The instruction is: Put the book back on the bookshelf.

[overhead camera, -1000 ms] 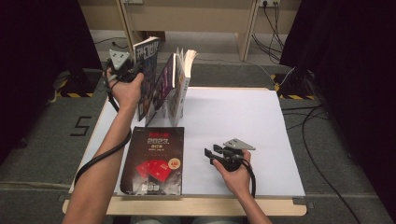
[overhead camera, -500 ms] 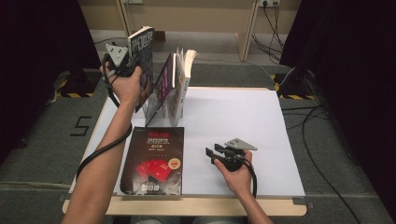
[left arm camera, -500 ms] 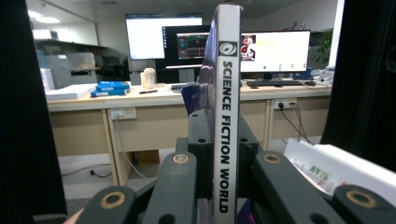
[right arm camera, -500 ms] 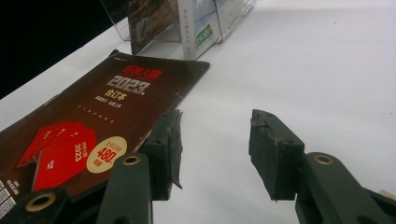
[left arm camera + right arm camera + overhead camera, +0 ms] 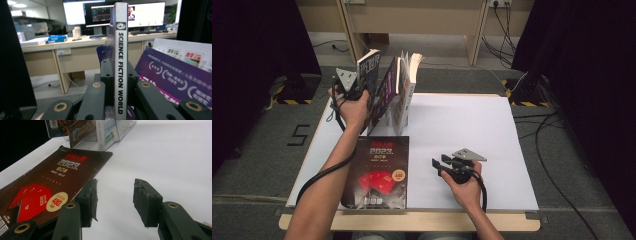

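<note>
My left gripper (image 5: 360,86) is shut on an upright book with "SCIENCE FICTION WORLD" on its grey spine (image 5: 121,62), lifted at the left end of a row of standing books (image 5: 399,90) at the table's far left. In the left gripper view the jaws clamp the spine from both sides (image 5: 119,82). A dark book with "2023" and red cards on its cover (image 5: 379,170) lies flat near the front edge. My right gripper (image 5: 439,165) rests open on the white table top, just right of that flat book (image 5: 50,190), with nothing between its pads (image 5: 115,201).
The white table top (image 5: 472,130) stretches right of the books. A purple-covered book (image 5: 175,75) leans beside the held one. Desks with monitors (image 5: 100,15) stand beyond the table. Cables trail on the floor at the right (image 5: 557,130).
My left gripper has lifted the held book up and tipped it more upright, moving slightly right toward the row. The right gripper has stayed in place.
</note>
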The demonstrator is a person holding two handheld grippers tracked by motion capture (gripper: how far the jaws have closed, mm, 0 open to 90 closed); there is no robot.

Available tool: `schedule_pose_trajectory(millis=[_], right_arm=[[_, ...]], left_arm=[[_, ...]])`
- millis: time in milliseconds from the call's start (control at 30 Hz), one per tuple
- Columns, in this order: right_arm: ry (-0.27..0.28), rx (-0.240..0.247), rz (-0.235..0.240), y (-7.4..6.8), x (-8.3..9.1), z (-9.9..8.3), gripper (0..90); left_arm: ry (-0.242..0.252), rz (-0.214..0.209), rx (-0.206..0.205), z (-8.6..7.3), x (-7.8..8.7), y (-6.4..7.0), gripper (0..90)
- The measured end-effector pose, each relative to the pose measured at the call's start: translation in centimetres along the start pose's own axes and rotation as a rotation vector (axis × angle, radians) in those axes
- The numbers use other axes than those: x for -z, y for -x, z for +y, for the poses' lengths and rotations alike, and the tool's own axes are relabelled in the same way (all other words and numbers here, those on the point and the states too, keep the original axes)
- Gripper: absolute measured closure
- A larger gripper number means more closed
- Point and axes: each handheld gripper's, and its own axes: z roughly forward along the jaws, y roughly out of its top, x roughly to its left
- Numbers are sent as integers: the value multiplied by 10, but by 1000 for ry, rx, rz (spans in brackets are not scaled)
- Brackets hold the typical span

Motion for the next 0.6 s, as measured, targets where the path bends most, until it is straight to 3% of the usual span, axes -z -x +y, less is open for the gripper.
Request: schedule_pose_trajectory(millis=[133,367,600], right_arm=[[-5,-5,4,-1,-1,0,544],[-3,-2,3,-2,0,0,544],[-3,4,4,-2,0,0,543]], left_arm=[[-3,-51,-33,-1,2,7,821],[-26,-115,36,-5,8,17,804],[-105,-120,76,3,6,29,647]])
